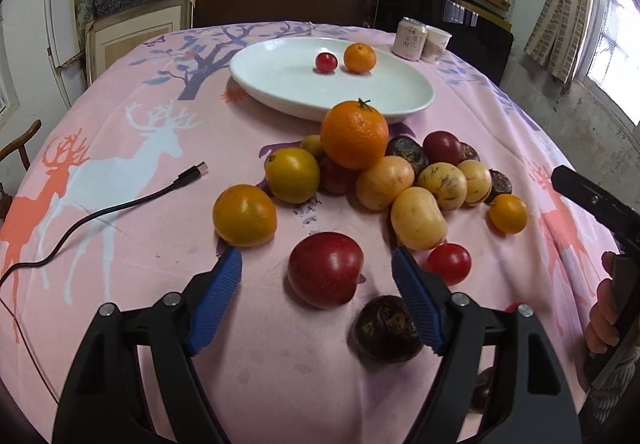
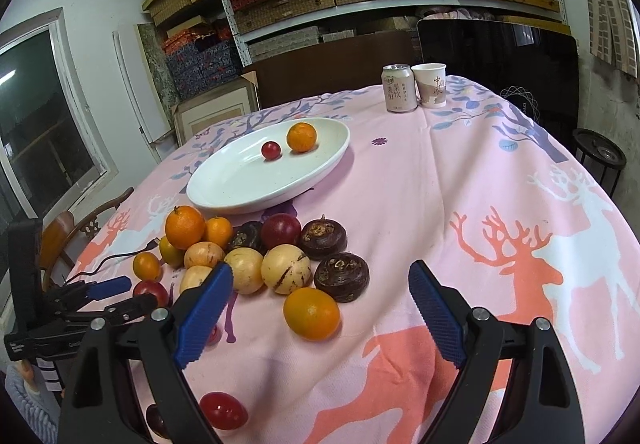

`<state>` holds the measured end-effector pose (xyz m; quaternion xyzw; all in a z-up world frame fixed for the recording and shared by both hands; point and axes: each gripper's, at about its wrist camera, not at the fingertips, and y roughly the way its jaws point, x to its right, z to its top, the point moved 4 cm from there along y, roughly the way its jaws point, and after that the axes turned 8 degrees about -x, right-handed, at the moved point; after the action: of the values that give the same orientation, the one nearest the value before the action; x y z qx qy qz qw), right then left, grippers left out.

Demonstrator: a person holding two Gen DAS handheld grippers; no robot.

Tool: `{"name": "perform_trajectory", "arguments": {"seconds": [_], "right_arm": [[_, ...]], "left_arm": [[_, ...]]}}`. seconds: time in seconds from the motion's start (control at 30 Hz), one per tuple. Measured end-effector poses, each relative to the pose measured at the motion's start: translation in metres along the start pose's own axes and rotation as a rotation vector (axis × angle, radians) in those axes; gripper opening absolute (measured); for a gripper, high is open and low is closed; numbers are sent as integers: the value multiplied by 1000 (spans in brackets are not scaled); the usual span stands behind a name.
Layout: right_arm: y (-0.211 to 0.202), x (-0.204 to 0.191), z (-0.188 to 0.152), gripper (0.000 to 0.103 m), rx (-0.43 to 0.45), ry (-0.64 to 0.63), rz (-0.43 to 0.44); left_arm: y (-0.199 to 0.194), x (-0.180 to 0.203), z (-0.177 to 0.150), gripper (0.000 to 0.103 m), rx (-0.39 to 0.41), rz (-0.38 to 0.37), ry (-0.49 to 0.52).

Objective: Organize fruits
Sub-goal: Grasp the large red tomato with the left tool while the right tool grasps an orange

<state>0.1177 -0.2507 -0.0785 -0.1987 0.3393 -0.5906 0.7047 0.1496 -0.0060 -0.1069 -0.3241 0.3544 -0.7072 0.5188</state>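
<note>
Left gripper (image 1: pixel 316 280): jaws apart, straddling a red plum (image 1: pixel 325 269) on the pink tablecloth (image 1: pixel 160 244), not yet clamped. Right gripper (image 2: pixel 320 304): jaws apart, empty, with a small orange (image 2: pixel 311 312) just ahead.

Risk, judged: closing off-centre could squirt the round plum sideways into the cherry tomato (image 1: pixel 448 263) or the dark water chestnut (image 1: pixel 387 328) just beside it. Disturbing the pile (image 1: pixel 384 172) beyond could dislodge the large mandarin (image 1: pixel 354 135) resting on top.

Farther: white oval plate (image 1: pixel 280 92) holding two fruits: one cherry tomato (image 1: pixel 326 62), one mandarin (image 1: pixel 359 58). Beyond: one drink can (image 2: pixel 398 88), one paper cup (image 2: pixel 430 85). Left of the pile: one black USB cable (image 1: pixel 120 204).
</note>
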Motion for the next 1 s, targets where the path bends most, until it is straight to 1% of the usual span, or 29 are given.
{"name": "perform_trajectory", "arguments": {"seconds": [0.13,0.23,0.3,0.4,0.5,0.57,0.67,0.77,0.83,0.87,0.93,0.97,1.0], "right_arm": [[7,-3,-2,90,-28,-19,-13],[10,-6,-4,90,-38,-37,-27],[11,-7,-5,90,-45,-42,-31],[18,-6,-6,90,-73,-42,-40],[27,-6,-9,90,-116,-46,-50],[32,-6,-10,90,-142,-44,-50],[38,-4,-12,90,-170,-38,-50],[43,-9,-15,90,-199,-64,-54],[48,-13,-17,85,-220,-82,-60],[49,-13,-17,79,-228,-85,-60],[53,-11,-18,55,-249,-78,-61],[57,-10,-19,48,-271,-67,-50],[56,-9,-19,41,-265,-65,-49]], "left_arm": [[4,3,3,58,-7,-6,20],[8,3,3,46,-29,-32,22],[9,3,2,41,-28,-21,25],[6,2,1,41,-20,-21,18],[0,-2,1,41,10,8,2],[-4,-5,0,41,23,6,-5],[-6,-5,-1,41,27,8,-6],[-6,-5,0,41,23,7,-6],[-6,-7,-1,41,24,6,-10],[-6,-7,-1,41,23,6,-12],[-6,-8,-1,41,22,1,-18],[-6,-8,-1,41,21,0,-20],[-5,-9,-1,41,21,1,-20]]}}
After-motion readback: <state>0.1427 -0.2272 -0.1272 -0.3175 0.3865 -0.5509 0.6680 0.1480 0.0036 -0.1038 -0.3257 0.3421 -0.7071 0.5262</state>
